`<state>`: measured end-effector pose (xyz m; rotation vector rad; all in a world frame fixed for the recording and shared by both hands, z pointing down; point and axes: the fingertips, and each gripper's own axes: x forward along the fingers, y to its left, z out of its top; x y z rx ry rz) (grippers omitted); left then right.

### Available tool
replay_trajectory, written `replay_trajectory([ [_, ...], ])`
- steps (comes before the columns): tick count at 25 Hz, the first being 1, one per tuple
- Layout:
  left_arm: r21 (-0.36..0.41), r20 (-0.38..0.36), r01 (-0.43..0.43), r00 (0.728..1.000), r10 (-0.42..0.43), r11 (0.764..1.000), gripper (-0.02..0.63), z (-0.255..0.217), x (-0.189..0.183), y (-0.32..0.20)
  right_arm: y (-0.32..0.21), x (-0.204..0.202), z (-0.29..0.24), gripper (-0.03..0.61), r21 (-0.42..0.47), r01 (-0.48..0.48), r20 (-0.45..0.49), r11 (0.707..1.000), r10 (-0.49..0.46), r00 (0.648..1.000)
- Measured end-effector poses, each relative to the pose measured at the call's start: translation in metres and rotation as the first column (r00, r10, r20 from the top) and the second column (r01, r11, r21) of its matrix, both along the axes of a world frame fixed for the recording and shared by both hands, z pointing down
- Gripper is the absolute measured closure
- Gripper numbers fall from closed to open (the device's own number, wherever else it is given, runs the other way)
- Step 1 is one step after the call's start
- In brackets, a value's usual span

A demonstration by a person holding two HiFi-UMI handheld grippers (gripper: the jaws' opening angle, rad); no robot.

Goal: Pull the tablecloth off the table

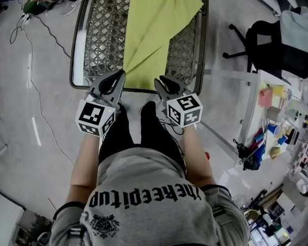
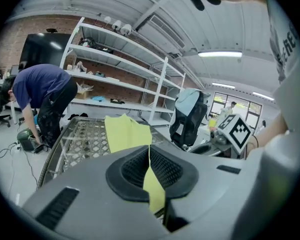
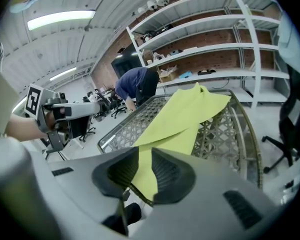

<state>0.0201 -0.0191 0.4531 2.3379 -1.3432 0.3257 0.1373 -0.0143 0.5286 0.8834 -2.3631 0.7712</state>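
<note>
Head view first: the tablecloth (image 1: 154, 29) is a yellow-green sheet folded into a strip. It runs down the middle of the lattice-top table (image 1: 78, 45) from the far edge to the near edge. The left gripper (image 1: 115, 81) and the right gripper (image 1: 163, 84) both sit at the near edge, one at each near corner of the cloth. The person's legs are right behind that edge.

Left gripper view: the left gripper (image 2: 150, 156) is clamped tight, with a thin bit of the tablecloth (image 2: 125, 134) pinched between the pads (image 2: 165, 169) and hanging out below them. The rest of the cloth lies on the table (image 2: 85, 136). Past the table's far left corner a person (image 2: 45, 91) is bent over, with white shelves (image 2: 115, 69) behind. An office chair (image 2: 190, 116) stands off the right edge.

Right gripper view: the jaws of the right gripper (image 3: 142, 171) are only partway together, but a fold of the tablecloth (image 3: 190, 114) fills the gap between the pads (image 3: 167, 176), so it looks gripped. The hem droops just under them. From there the cloth stretches up across the table (image 3: 240, 134) to the far edge. The left gripper (image 3: 65, 111) shows off to the left.
</note>
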Motion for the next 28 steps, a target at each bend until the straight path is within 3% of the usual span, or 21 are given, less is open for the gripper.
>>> replay_trajectory([
  [7, -0.154, 0.036, 0.023, 0.999, -0.018, 0.988, 0.590, 0.062, -0.002, 0.003, -0.001, 0.017, 0.025, 0.484, -0.072, -0.092, -0.015, 0.993, 0.091, 0.996],
  [10, -0.209, 0.051, 0.019, 0.999, -0.008, 0.978, 0.489, 0.086, -0.002, 0.007, 0.000, 0.023, 0.037, 0.468, -0.107, -0.130, -0.018, 0.986, 0.129, 0.992],
  [14, -0.279, 0.070, 0.038, 0.997, -0.019, 0.960, 0.446, 0.113, -0.007, 0.014, 0.004, 0.030, 0.052, 0.446, -0.143, -0.157, -0.039, 0.977, 0.153, 0.987],
  [22, -0.405, 0.104, 0.036, 0.995, 0.007, 0.914, 0.436, 0.160, -0.009, 0.025, 0.008, 0.035, 0.081, 0.422, -0.217, -0.202, -0.053, 0.955, 0.195, 0.979],
  [28, -0.447, 0.107, 0.022, 0.994, 0.029, 0.894, 0.437, 0.177, -0.004, 0.026, 0.007, 0.031, 0.089, 0.422, -0.240, -0.190, -0.057, 0.952, 0.181, 0.982],
])
